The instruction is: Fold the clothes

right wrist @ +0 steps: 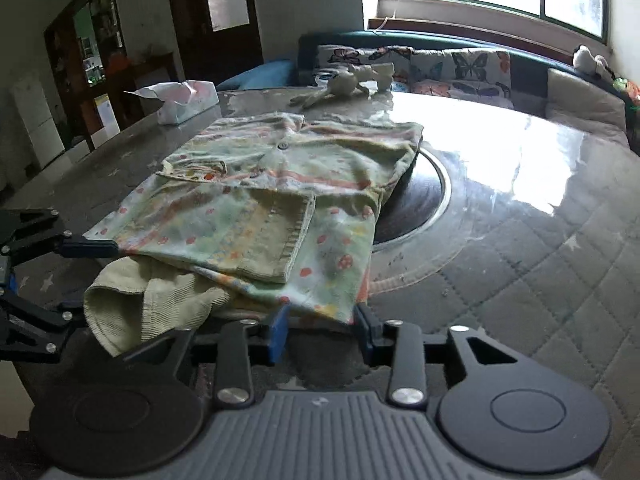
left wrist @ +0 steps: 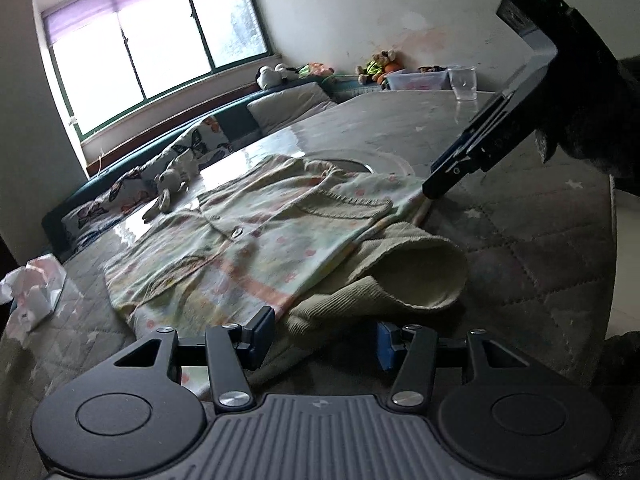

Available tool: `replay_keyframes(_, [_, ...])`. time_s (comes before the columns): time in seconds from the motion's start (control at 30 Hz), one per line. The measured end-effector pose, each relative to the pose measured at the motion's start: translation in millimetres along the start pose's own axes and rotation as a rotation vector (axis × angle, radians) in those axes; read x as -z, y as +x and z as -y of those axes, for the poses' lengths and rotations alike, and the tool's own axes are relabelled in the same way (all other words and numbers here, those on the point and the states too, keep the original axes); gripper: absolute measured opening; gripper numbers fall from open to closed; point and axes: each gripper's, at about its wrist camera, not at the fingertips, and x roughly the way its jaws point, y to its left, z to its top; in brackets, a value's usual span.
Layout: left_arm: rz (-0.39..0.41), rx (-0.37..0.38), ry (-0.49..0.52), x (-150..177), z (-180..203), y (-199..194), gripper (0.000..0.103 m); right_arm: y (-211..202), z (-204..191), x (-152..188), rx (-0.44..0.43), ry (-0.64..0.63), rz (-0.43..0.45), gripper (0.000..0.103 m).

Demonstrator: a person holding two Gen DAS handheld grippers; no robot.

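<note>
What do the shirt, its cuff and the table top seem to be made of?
Shirt: soft woven cloth, probably cotton, matte, with a printed pattern; it creases and lies limp.
Cuff: ribbed knit, plain pale green; the fine ridges show.
Table top: hard and glossy, perhaps glass or polished stone; it mirrors the window.

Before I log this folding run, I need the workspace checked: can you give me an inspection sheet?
Surface: round table with a quilted cover and a glossy centre.
Job's things: patterned garment lying flat; its ribbed sleeve bunched at the near edge.
Clutter: tissue pack, plush toy, clear cup.
Grippers: left gripper open around the sleeve; right gripper open at the garment's hem.
Cables: nothing seen.
Surroundings: window, bench with butterfly cushions.
</note>
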Motion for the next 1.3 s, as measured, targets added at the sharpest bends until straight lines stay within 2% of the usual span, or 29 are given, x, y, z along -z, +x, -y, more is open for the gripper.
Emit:
replay_keyframes(0.03, [0.004,0.005,-0.011,-1,-2,0,0.053,-1,-1,-1,0.008,-0.016,0.002,0.037])
replay_keyframes(0.1, [0.013,0.016,-0.033,-4,-5,0,0.043,-3,-4,-3,0.011,-0.046,0.006,0.039])
replay_keyframes(0.3, [0.040,0.048,-0.099,-13,-16,1,0.015,-6,-17,1,0.000,-0.165,0.006,0.054])
replay_keyframes(0.4, [0.053,0.064,-0.134,-18,-22,1,0.013,-6,-25,4,-0.018,-0.230,-0.003,0.057])
replay_keyframes(0.5, [0.053,0.075,-0.210,-28,-39,3,0.011,-4,-36,5,-0.029,-0.300,0.015,0.063])
replay_keyframes(0.67, [0.052,0.082,-0.245,-39,-51,8,0.011,10,-58,-3,-0.066,-0.381,0.066,0.063])
replay_keyframes(0.77, [0.039,0.081,-0.255,-39,-54,13,0.012,22,-67,-12,-0.082,-0.395,0.090,0.058])
replay_keyframes(0.8, [0.036,0.078,-0.250,-37,-54,12,0.013,25,-69,-16,-0.087,-0.390,0.088,0.052])
replay_keyframes(0.83, [0.033,0.075,-0.245,-35,-54,12,0.015,29,-68,-20,-0.101,-0.369,0.074,0.041])
replay_keyframes(0.93, [0.029,0.065,-0.230,-28,-53,8,0.018,34,-65,-31,-0.149,-0.307,0.039,0.026])
replay_keyframes(0.97, [0.030,0.060,-0.224,-25,-52,6,0.023,33,-65,-34,-0.158,-0.295,0.037,0.025])
replay_keyframes(1.0, [0.032,0.055,-0.218,-22,-52,3,0.033,31,-64,-38,-0.161,-0.287,0.038,0.024])
replay_keyframes(1.07, [0.032,0.033,-0.204,-16,-51,-2,0.046,28,-64,-44,-0.167,-0.270,0.041,0.023])
replay_keyframes(1.13, [0.024,0.008,-0.178,-10,-47,-6,0.051,27,-62,-50,-0.175,-0.250,0.043,0.021])
replay_keyframes(1.3, [-0.001,-0.070,-0.061,4,-33,-6,0.051,25,-61,-62,-0.167,-0.211,0.056,0.020])
